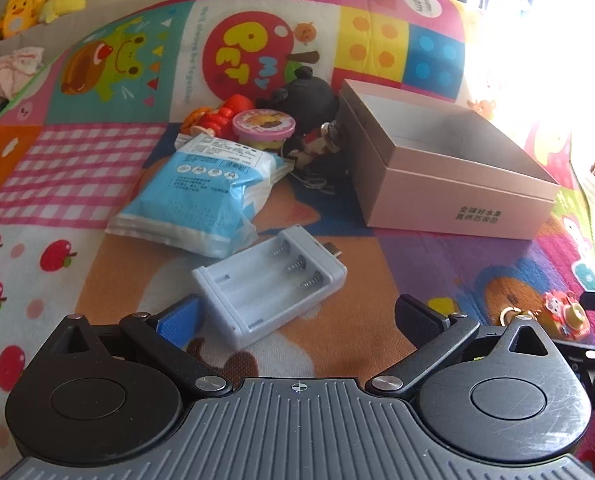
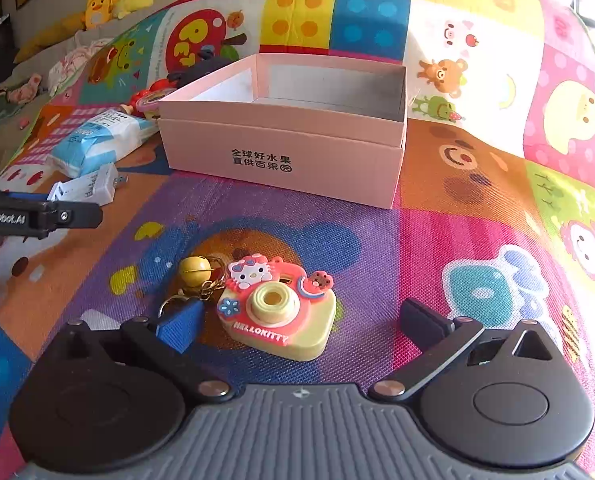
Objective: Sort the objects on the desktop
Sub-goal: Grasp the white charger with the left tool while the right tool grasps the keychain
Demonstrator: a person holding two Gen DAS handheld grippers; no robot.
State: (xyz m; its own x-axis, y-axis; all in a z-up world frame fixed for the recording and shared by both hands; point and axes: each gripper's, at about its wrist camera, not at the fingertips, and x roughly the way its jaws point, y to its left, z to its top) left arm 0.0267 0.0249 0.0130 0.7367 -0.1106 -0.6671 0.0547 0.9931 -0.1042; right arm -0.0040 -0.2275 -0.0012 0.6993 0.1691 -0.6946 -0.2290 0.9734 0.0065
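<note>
A white battery holder (image 1: pixel 269 280) lies on the colourful mat just ahead of my open left gripper (image 1: pixel 297 316), its near corner between the fingers. Behind it sit a blue-and-white tissue pack (image 1: pixel 201 196) and a heap of small toys (image 1: pixel 265 120). An open pink box (image 1: pixel 449 164) stands to the right, nothing inside it. In the right wrist view, a Hello Kitty camera keychain (image 2: pixel 277 312) with a gold bell (image 2: pixel 194 270) rests between the fingers of my open right gripper (image 2: pixel 297 320). The pink box (image 2: pixel 285 128) is beyond it.
The play mat (image 2: pixel 477 200) covers the whole surface. Plush toys (image 1: pixel 37 0) and crumpled cloth (image 1: pixel 5 76) lie off the mat at far left. The left gripper's finger (image 2: pixel 41 216) shows at the left edge of the right wrist view. Bright window light washes out the right side.
</note>
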